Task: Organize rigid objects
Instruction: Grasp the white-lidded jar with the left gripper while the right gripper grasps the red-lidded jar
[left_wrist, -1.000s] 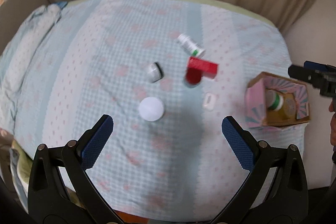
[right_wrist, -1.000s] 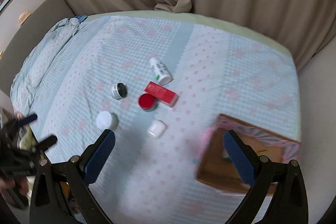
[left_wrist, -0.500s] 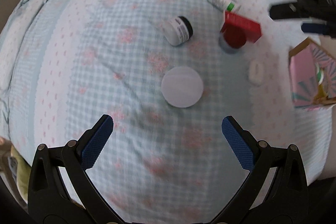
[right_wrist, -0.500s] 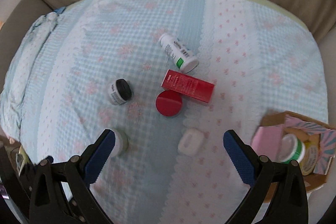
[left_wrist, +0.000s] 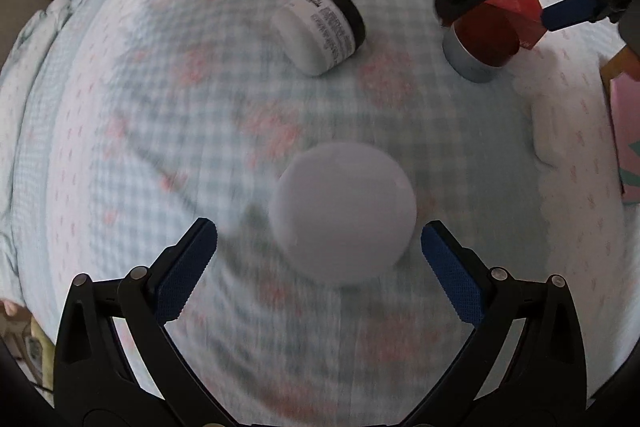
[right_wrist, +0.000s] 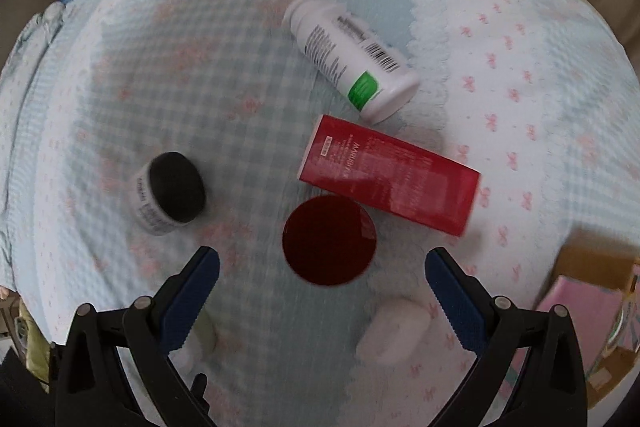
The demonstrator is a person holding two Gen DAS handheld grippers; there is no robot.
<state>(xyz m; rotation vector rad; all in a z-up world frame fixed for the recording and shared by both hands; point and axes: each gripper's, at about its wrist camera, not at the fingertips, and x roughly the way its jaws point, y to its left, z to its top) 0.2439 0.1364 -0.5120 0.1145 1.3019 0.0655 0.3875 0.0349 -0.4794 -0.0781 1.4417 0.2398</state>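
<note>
My left gripper [left_wrist: 319, 241] is open, its jaws either side of a white round-lidded jar [left_wrist: 342, 213] standing on the bed. My right gripper [right_wrist: 322, 267] is open just above a red-lidded jar [right_wrist: 329, 239]; it also shows in the left wrist view [left_wrist: 502, 13] over that jar [left_wrist: 480, 45]. A red box [right_wrist: 390, 175] lies touching the red jar. A white bottle with a green label [right_wrist: 350, 57] lies on its side beyond. A black-lidded white jar [right_wrist: 170, 193] lies tipped at the left, also in the left wrist view [left_wrist: 320, 29].
A small white case [right_wrist: 394, 335] lies near the right gripper, also in the left wrist view [left_wrist: 550, 131]. A pink cardboard box [right_wrist: 596, 311] with items inside sits at the right edge of the blue checked bedspread [right_wrist: 200, 27]. Curtains hang behind the bed.
Both grippers have dropped toward the bed. The left has closed in on the white jar, the right on the red-lidded jar. Both stay open.
</note>
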